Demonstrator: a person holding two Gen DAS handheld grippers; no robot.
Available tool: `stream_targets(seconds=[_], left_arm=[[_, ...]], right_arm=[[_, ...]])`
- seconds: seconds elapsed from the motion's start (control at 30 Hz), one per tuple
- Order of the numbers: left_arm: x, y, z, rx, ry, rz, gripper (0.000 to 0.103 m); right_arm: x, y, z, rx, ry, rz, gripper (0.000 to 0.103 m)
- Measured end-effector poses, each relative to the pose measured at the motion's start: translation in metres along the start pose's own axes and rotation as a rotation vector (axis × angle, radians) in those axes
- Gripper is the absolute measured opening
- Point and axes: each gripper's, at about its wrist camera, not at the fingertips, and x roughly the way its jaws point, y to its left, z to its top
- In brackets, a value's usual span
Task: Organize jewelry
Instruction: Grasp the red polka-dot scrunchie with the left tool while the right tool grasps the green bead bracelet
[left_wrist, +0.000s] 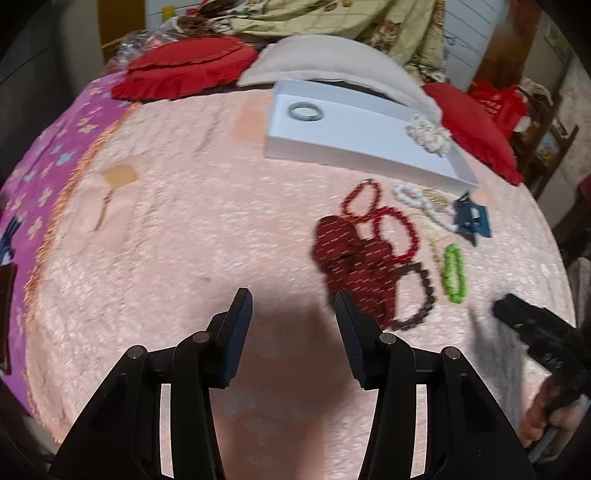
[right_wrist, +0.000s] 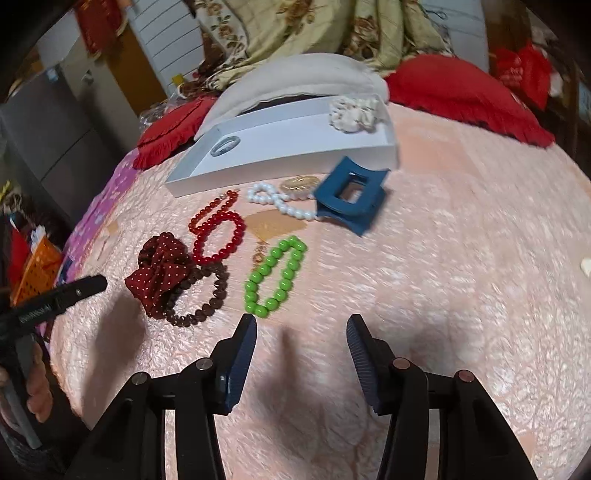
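Jewelry lies clustered on the pink bed (right_wrist: 443, 258), near the white tray (right_wrist: 295, 147). Green bracelet (right_wrist: 275, 277) is nearest the right claw (right_wrist: 301, 345): light, floppy, smooth-beaded, best pinched across one strand. Both the right and left claw (left_wrist: 293, 321) stand apart, empty.

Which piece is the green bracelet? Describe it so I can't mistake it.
Start at the white tray on the pink bedspread. Nearer the grippers lies the green bracelet, right of the red and brown bead loops. It alone is bright green.
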Motion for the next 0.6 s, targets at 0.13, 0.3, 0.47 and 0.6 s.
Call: stream_targets(seconds=[0.13,0.3,0.47,0.6], left_arm=[[0.016,-0.002,0.013,-0.008,0.023,-0.041,0.046],[0.045,0.004,0.022,-0.044,0.067,-0.092,0.046],[0.065,0.007,0.025,-0.062,0.101,-0.137,0.046],[0.068,0.002,0.026,-0.044,0.077,-0.130,0.051]], right_arm=[[0.014,0.010,0.008,-0.022,-0.004,-0.016,0.049],[0.038,0.018,0.016,-0.055,0.013,-0.068,0.042],[0.053,0.026,0.019,-0.116,0.007,-0.147,0.036],[0.058,0.029,0.023,-0.133,-0.004,-0.168,0.037]])
